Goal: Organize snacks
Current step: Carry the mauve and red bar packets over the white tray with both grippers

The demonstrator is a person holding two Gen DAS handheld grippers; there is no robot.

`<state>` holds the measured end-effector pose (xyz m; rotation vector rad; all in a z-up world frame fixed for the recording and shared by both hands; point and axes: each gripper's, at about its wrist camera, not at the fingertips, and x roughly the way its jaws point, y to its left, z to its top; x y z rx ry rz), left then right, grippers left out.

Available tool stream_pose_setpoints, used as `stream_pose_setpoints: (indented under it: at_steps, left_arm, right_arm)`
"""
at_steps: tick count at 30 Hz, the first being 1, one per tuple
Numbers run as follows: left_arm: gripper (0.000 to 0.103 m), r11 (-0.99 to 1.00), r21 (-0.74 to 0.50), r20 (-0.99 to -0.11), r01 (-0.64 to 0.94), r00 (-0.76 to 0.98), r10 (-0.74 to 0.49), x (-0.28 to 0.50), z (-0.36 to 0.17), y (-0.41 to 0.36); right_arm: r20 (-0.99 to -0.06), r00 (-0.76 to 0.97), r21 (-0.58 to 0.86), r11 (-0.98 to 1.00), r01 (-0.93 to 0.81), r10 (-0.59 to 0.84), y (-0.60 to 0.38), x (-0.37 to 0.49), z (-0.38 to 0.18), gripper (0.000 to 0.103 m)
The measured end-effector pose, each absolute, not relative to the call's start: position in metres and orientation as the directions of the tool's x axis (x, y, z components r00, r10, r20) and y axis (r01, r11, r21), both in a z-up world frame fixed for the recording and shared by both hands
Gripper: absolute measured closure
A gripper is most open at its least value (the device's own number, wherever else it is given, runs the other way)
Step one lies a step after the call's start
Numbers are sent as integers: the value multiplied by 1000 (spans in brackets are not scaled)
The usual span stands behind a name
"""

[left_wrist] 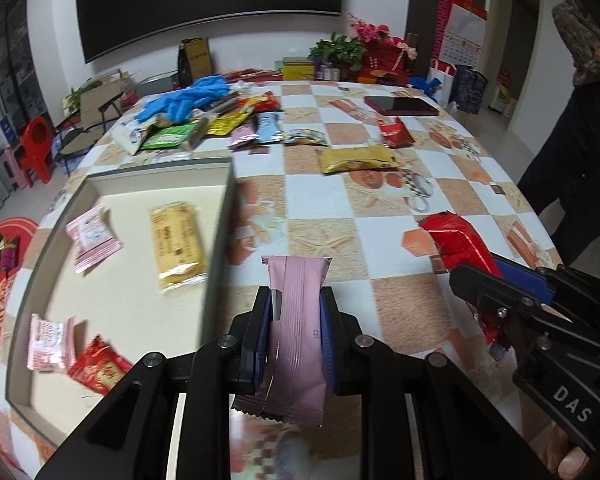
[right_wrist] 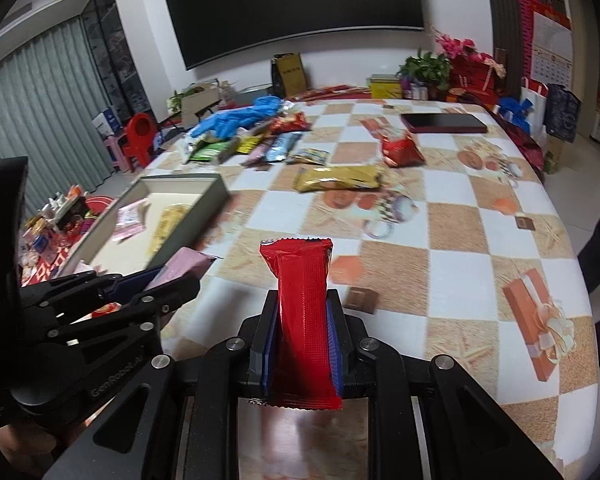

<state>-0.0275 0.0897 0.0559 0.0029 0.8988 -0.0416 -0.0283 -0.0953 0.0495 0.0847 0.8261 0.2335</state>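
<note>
Left gripper jaws clamped on pink bar, held above counter just right of box. Right gripper jaws clamped on red bar above counter. Box holds yellow pack, pink packs. Snack pile far side.

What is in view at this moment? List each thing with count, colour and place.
pink snack bar: one, pink, clamped upright in the left gripper
red snack bar: one, red, clamped upright in the right gripper
box: one, grey walls, pale floor, left side of the table; holds two pink packets, one yellow and one red
gold packet: one, lying mid-table
red packet: one, beyond the gold packet
snack pile: several, mixed colours, far side
blue gloves: on the pile, count unclear
phone: one, dark red, far right
table: one, checkered cloth
left gripper: shut
right gripper: shut
</note>
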Motion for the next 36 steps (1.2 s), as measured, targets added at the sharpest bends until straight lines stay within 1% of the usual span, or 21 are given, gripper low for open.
stream_pose_setpoints:
  at_steps: [5, 19, 24, 29, 36]
  left_arm:
    - [78, 1000, -12, -794, -27, 608, 7, -32, 59, 124]
    - [78, 987, -36, -808, -155, 586, 63, -47, 57, 201]
    - [78, 977, -64, -820, -204, 569, 65, -48, 57, 232]
    - [78, 966, -58, -834, -252, 544, 92, -40, 53, 257]
    - [78, 962, -45, -837, -269, 536, 111, -30, 51, 273]
  right_arm:
    - [-714, 630, 197, 951, -238, 305, -66, -24, 56, 80]
    - [-734, 548, 177, 891, -417, 402, 30, -18, 57, 80]
    - [-750, 504, 196, 871, -450, 429, 54, -9, 50, 80]
    - [-775, 450, 232, 863, -450, 443, 75, 9, 39, 80]
    - [-785, 445, 217, 864, -454, 432, 95, 23, 38, 80]
